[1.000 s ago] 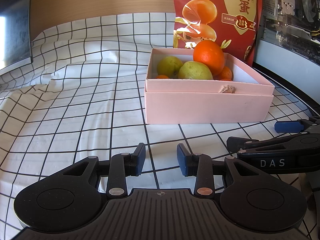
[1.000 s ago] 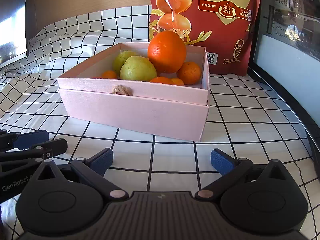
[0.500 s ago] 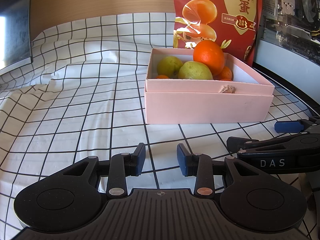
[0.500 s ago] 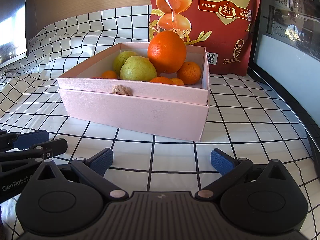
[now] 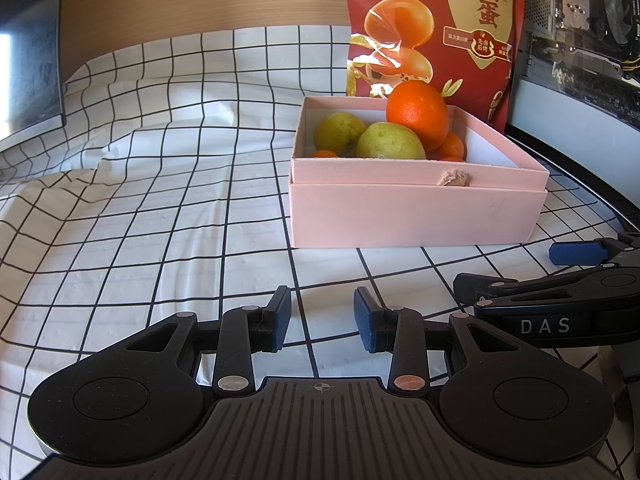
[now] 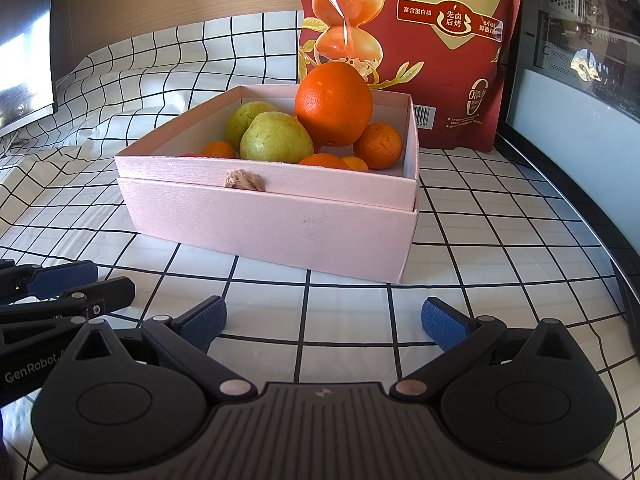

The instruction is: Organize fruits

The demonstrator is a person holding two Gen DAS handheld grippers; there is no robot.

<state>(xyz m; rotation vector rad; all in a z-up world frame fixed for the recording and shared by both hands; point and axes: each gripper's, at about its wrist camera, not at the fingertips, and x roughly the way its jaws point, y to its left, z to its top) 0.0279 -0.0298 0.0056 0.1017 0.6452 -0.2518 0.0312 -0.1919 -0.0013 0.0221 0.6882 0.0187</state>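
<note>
Both wrist cameras sit low over the counter (image 5: 160, 220), tilted down along their claws. Each faces the pink box (image 5: 412, 216) (image 6: 272, 224) near at 12 o'clock: left view squarely, right cornerwise.

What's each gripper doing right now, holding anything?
Left gripper: open, narrow gap, holding nothing.
Right gripper: open wide, holding nothing.

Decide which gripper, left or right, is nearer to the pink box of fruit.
Neither clearly: both stop short of the pink box, jaws open and empty. The right gripper faces its front wall and right corner; the left gripper sits beside it, off the box's left corner.
</note>
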